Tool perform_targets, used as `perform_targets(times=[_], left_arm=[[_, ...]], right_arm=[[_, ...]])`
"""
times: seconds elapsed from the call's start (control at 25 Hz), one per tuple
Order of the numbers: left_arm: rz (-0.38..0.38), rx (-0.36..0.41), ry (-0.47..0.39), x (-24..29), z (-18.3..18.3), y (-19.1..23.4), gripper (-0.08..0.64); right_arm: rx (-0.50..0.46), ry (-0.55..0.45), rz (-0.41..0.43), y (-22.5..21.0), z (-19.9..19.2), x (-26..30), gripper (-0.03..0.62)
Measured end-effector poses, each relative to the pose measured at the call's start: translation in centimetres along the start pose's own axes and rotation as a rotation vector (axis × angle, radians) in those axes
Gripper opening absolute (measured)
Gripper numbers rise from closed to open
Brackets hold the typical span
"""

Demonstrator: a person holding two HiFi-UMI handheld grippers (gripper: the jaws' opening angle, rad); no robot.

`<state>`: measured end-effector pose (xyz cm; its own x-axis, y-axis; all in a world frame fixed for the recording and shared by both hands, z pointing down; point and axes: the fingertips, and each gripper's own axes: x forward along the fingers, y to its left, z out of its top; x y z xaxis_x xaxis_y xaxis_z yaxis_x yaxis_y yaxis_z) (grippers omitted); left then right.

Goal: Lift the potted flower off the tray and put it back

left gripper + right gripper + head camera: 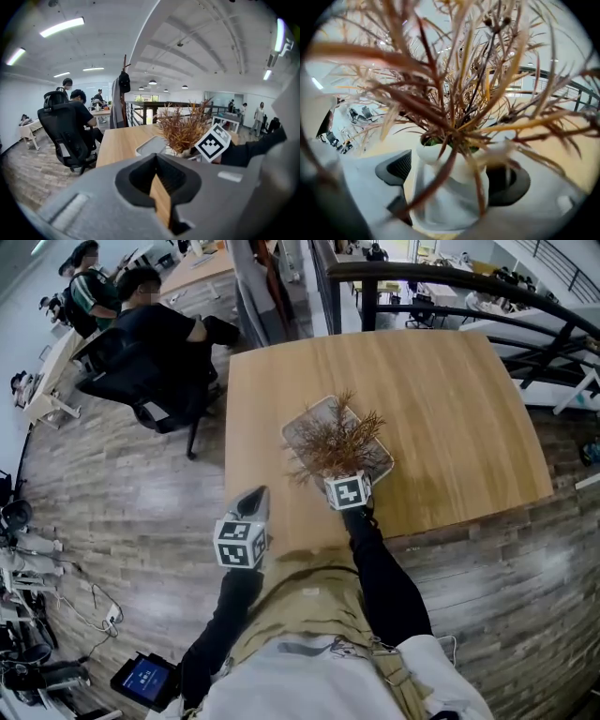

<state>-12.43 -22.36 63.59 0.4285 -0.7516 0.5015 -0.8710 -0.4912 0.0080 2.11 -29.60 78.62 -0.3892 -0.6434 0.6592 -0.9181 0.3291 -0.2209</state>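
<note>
While my right gripper point(348, 486) pinches the potted flower point(449, 199), my left gripper point(249, 512) hangs empty beside it.

From the right gripper view I see the white pot squarely between the two jaws, one dark pad on each side of it, with the dry brown fronds fanning up over the lens. From the head view the plant stands over the near corner of the grey tray point(309, 418) on the wooden table point(450, 409); I cannot tell whether the pot's base touches the tray. My left gripper is over the table's near edge, to the left of the tray and apart from it, its jaws drawn together to a thin slit that shows only the tabletop.
</note>
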Motion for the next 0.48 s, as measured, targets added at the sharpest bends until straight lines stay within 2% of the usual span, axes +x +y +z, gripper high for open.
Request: perform_targets(times=[0.16, 0.32, 0.44, 0.48], left_arm=[[-0.022, 0.004, 0.015, -1.5, 1.4, -1.0, 0.002], [-0.044, 0.005, 0.023, -3.1, 3.3, -2.6, 0.002], [-0.063, 0.000, 0.016, -4.1, 5.0, -4.0, 0.002], [-0.068, -0.001, 0.008, -4.4, 5.7, -4.4, 0.002]], right_arm=[[0.021, -0.013, -0.007, 1.0, -0.2, -3.8, 0.491], [0.026, -0.025, -0.055, 1.8, 0.5, -8.7, 0.411], [0.024, -0.024, -0.075, 2.7, 1.5, -12.6, 0.303], [0.021, -0.027, -0.083, 3.0, 2.1, -13.8, 0.230]])
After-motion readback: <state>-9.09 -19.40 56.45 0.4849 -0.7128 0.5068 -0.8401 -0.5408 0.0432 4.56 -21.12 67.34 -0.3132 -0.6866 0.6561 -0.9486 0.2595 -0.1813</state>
